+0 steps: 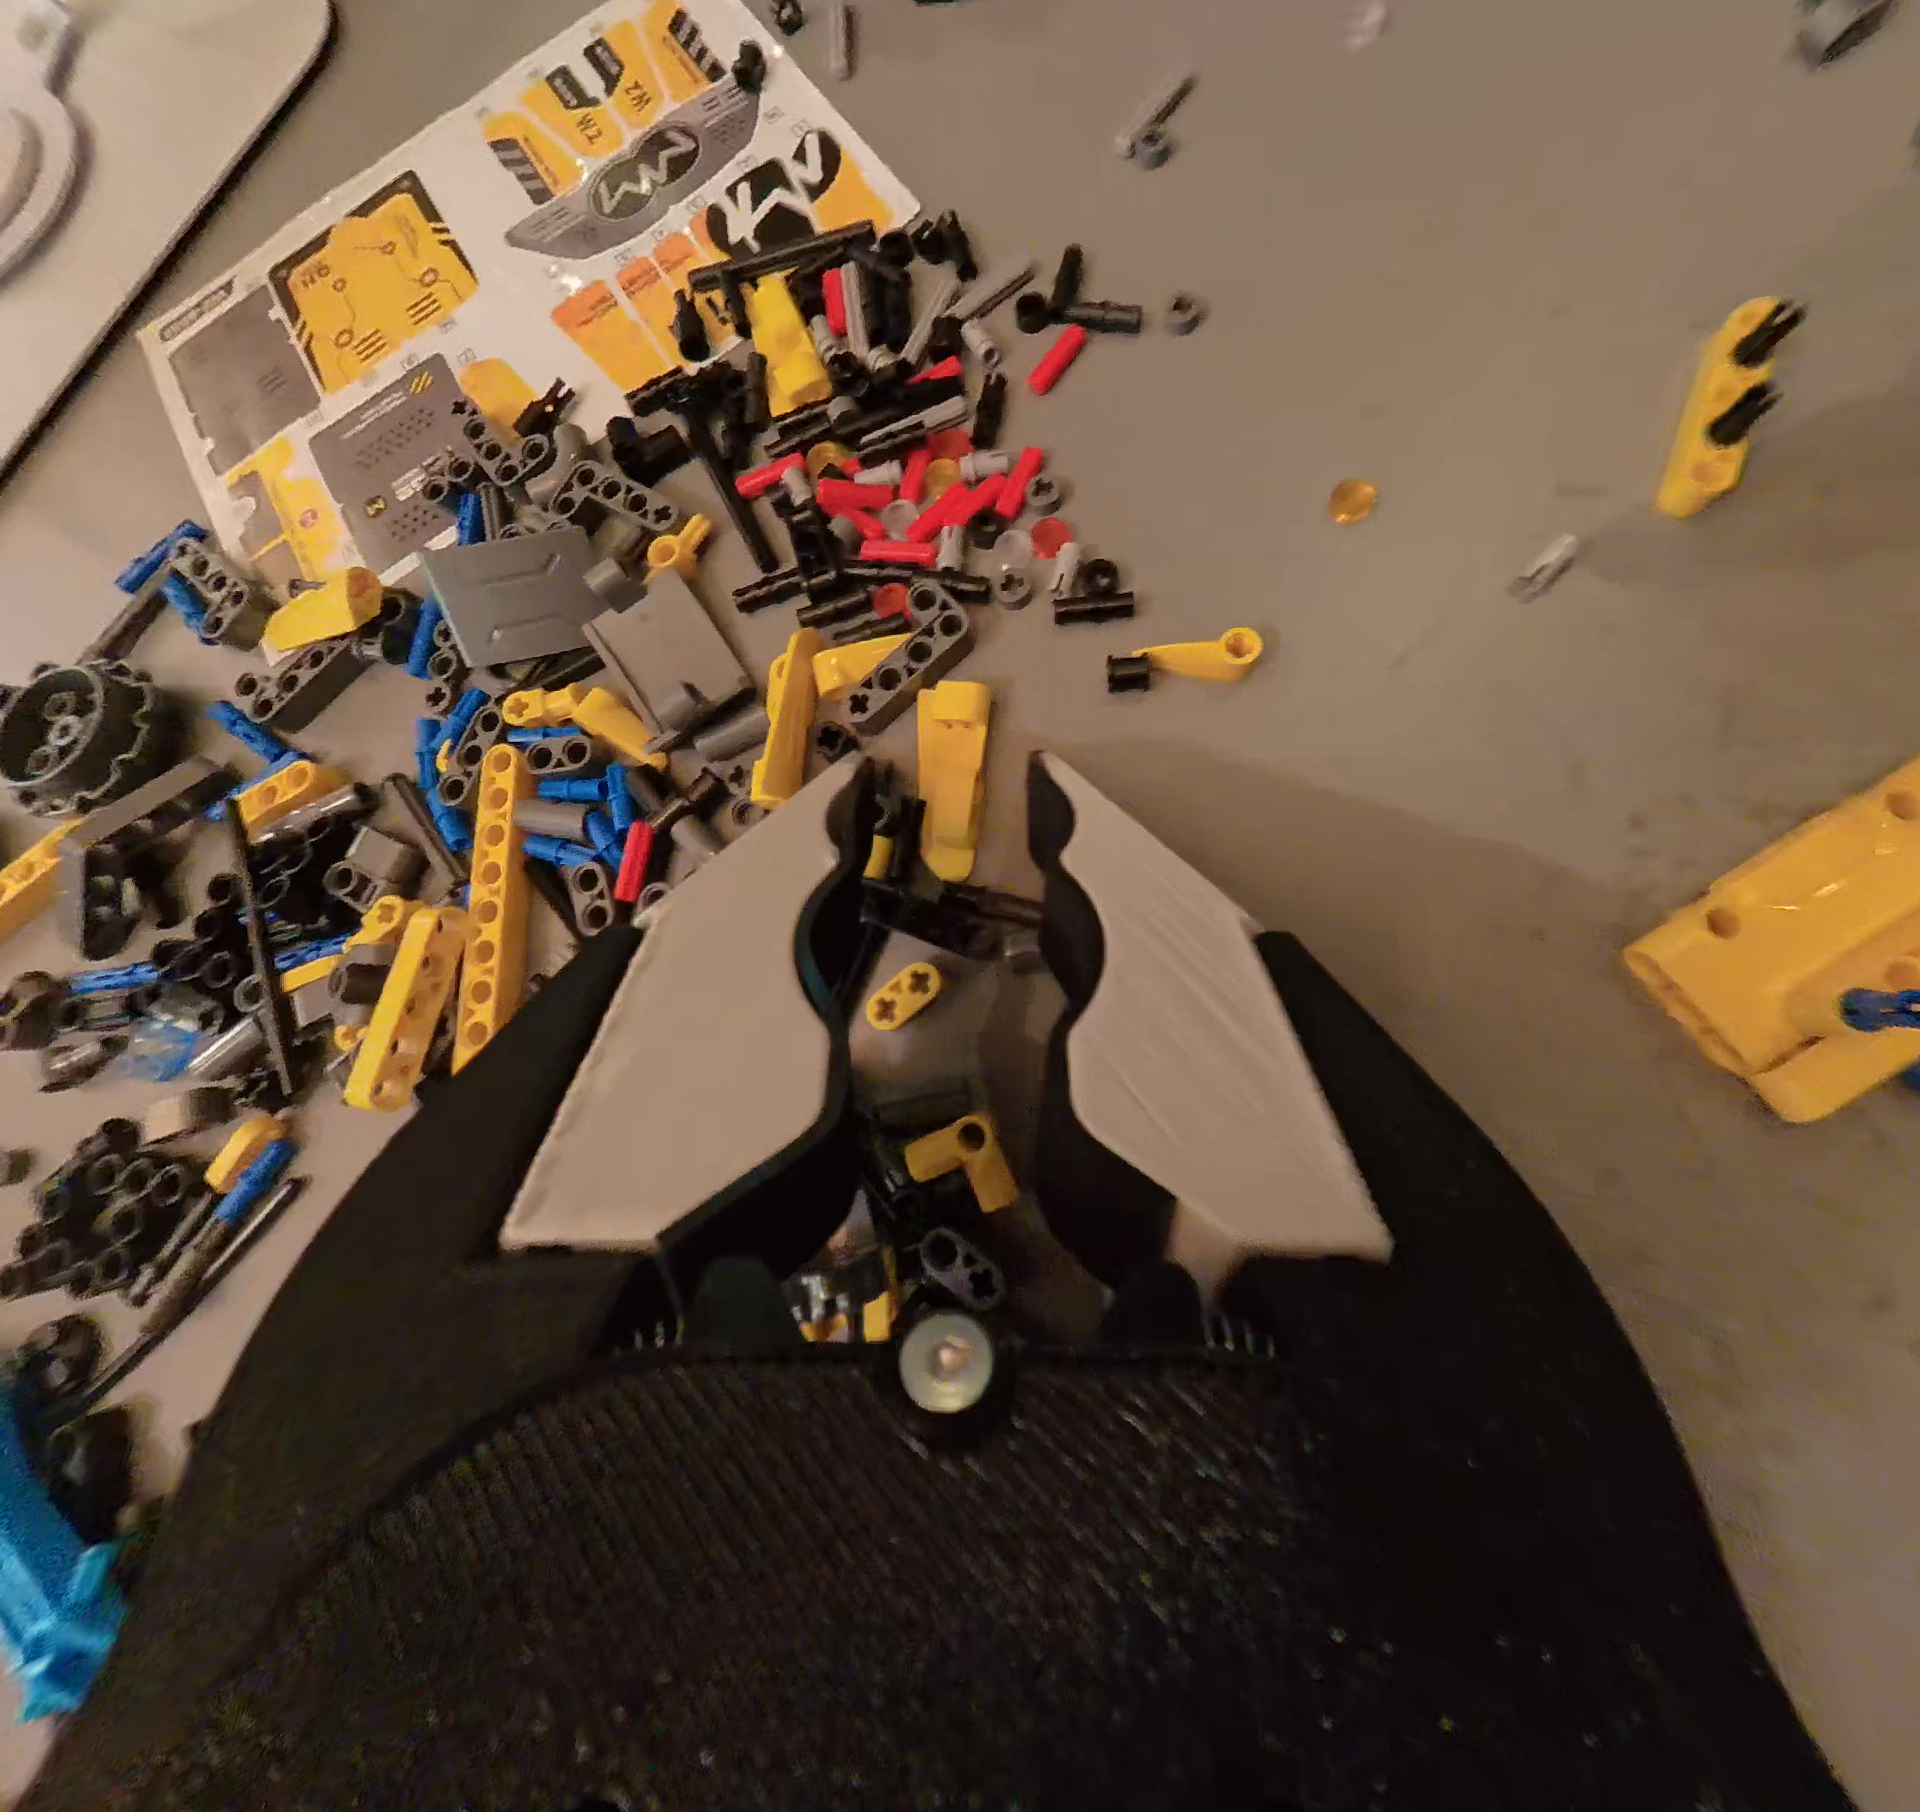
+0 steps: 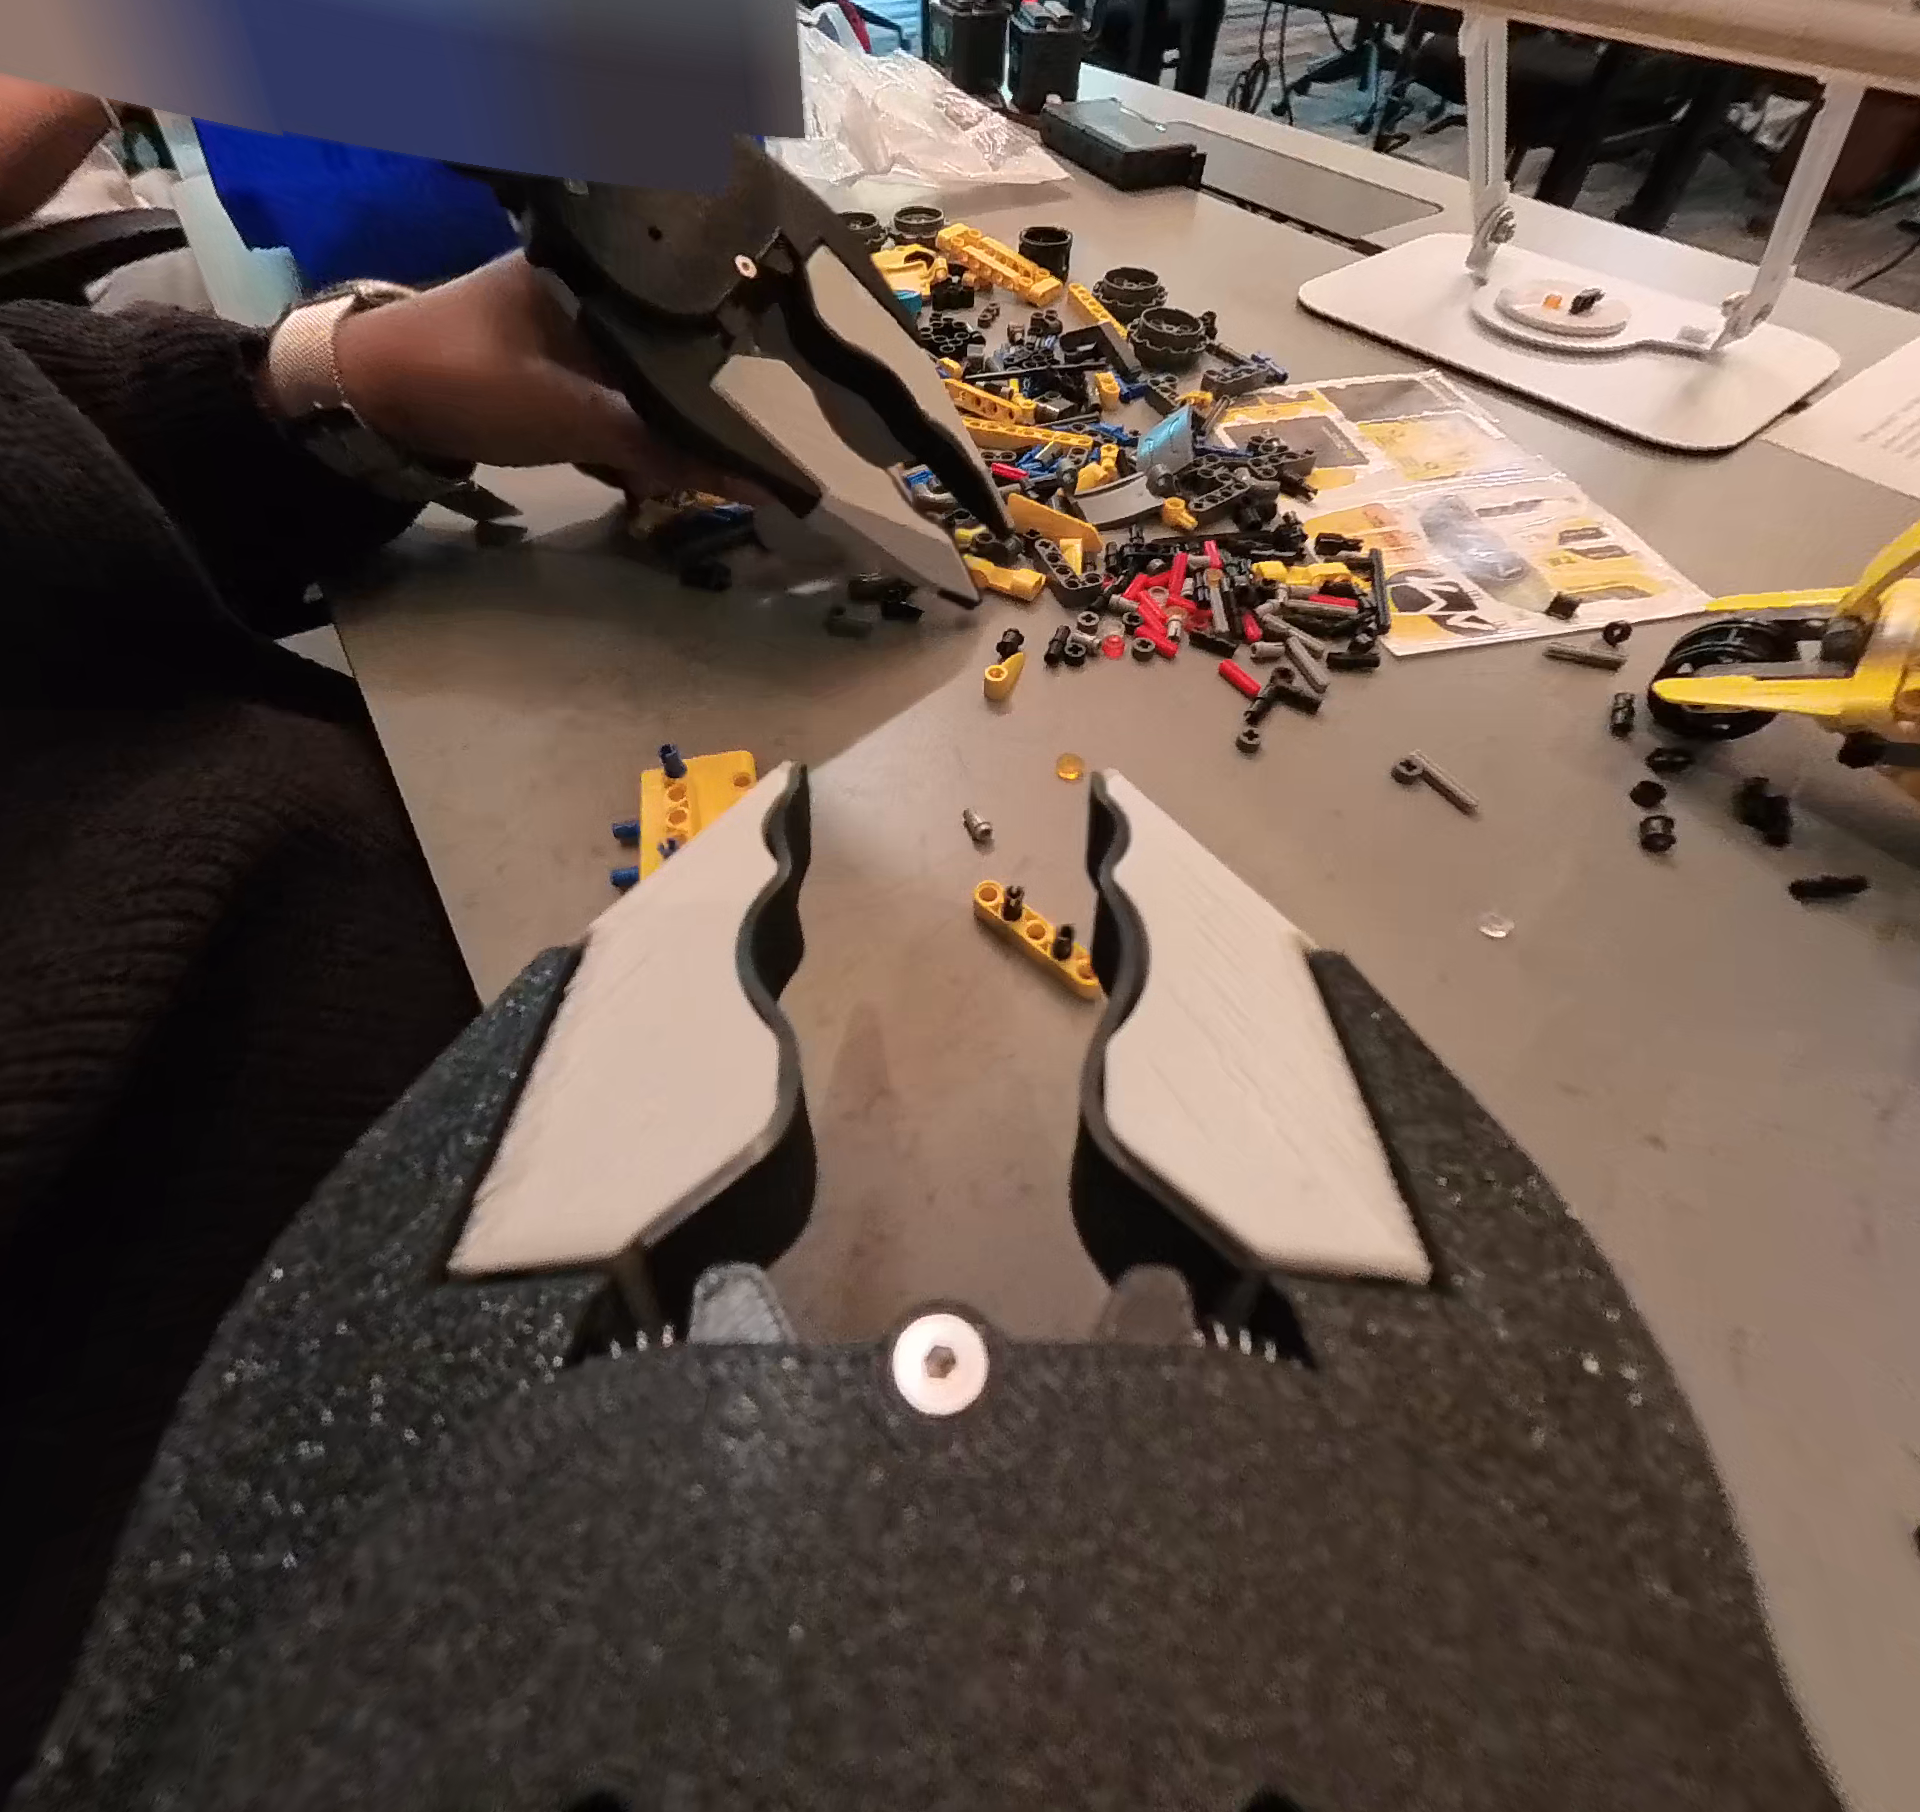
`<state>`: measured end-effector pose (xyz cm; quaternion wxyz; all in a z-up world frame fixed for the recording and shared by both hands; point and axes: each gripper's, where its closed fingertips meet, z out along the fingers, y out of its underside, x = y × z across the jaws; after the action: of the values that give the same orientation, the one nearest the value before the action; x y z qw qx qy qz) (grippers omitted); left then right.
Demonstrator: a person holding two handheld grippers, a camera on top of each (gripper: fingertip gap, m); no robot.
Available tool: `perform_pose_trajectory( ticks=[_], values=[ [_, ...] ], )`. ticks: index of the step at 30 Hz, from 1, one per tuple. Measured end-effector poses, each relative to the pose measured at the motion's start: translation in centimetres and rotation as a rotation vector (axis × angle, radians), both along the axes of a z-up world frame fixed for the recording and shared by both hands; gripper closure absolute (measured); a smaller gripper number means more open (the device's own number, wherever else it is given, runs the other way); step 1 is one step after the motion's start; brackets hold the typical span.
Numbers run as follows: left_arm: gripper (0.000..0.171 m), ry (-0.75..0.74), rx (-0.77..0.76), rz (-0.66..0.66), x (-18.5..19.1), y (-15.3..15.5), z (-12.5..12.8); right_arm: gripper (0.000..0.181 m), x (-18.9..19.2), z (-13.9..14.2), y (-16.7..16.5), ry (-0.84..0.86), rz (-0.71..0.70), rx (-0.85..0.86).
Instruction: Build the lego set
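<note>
At the left, the left gripper (image 1: 945, 775) hangs low over the near edge of the pile of loose building pieces (image 1: 665, 682) on the grey table (image 1: 1455, 204). Its jaws stand partly apart and grip nothing that I can make out. Between them lie a black connector piece (image 1: 940, 905), set crosswise to the fingers, a small yellow two-hole link (image 1: 902, 993) and, deeper toward the hinge, a yellow angled piece (image 1: 961, 1154). A curved yellow panel piece (image 1: 951, 775) lies just beyond the tips with its long axis along the fingers. Beyond the pile is a sticker sheet (image 1: 416, 287).

In the right wrist view a hand (image 2: 468, 380) holds that left gripper (image 2: 966, 567) tilted down, its tips at or almost at the table by the pile's edge.

Further right, the right gripper (image 2: 948, 786) hovers over bare table, jaws wide apart and empty. A short yellow beam with black pins (image 2: 1034, 936) lies between the fingers, nearer the right one and slanted across the gap; whether it touches that finger I cannot tell. A yellow block with blue pins (image 2: 691, 806) sits just outside the left finger. The right gripper is the nearer to both of these; a partly built yellow model (image 2: 1808, 671) is well off to the right.
</note>
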<state>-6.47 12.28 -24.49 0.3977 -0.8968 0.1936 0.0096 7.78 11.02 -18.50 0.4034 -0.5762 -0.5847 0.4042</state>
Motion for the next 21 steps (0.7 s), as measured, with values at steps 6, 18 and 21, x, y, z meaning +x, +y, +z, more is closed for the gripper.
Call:
perform_pose_trajectory(
  ticks=[6,18,21],
  values=[
    [0.131,-0.116,0.095,-0.023,1.1,0.1,2.2,0.127,0.3,0.6,1.0,0.042,-0.033,-0.080],
    [0.134,-0.467,0.266,-0.212,7.5,0.2,7.5,0.173,1.3,5.1,6.9,0.399,-0.289,-0.141],
    [0.135,-0.464,0.268,-0.205,7.9,1.0,7.8,0.173,0.5,4.5,7.5,0.340,-0.328,-0.093]
  ],
)
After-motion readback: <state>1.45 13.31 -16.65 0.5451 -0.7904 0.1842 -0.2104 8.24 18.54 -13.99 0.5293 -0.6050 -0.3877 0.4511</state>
